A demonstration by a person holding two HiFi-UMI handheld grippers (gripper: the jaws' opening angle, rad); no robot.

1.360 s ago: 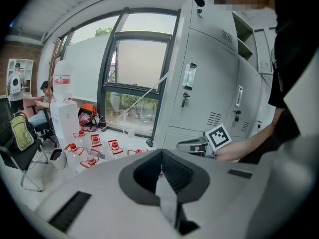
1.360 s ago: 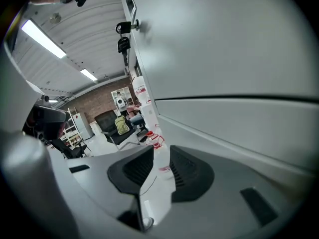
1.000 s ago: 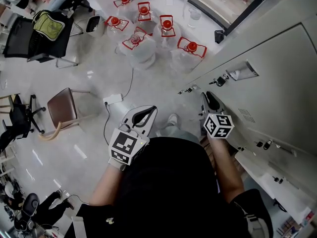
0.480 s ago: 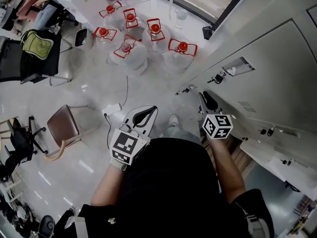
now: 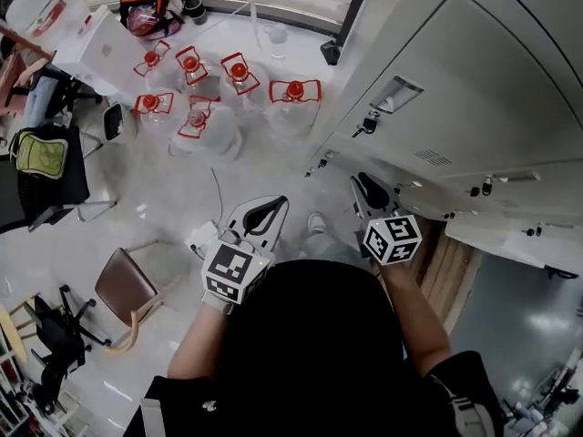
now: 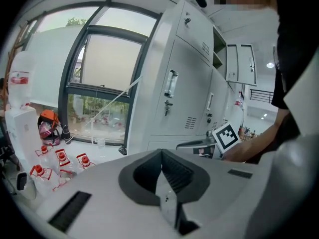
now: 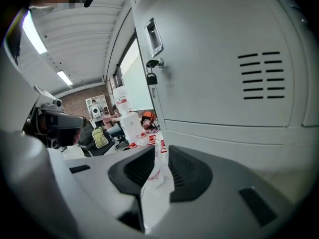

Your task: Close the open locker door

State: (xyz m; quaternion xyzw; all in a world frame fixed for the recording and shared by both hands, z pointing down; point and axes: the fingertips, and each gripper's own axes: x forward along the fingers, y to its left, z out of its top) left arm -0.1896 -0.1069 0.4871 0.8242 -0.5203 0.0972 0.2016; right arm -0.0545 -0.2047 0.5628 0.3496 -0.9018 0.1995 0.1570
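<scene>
Grey lockers line the room's right side. Both tools hang low beside that bank, likely because no reach has begun: the left gripper with jaws pressed together, the right gripper with jaws a slit apart on nothing. Farther along the bank, well beyond both, the open locker door stands swung out.

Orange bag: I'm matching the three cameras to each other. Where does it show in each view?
Head view: orange bag at the top left, by the window.
Left gripper view: orange bag at the left edge, below the window.
Right gripper view: orange bag, small, near the centre, left of the locker.
Shared landmark: the red-capped water jugs on the floor beside it.
</scene>
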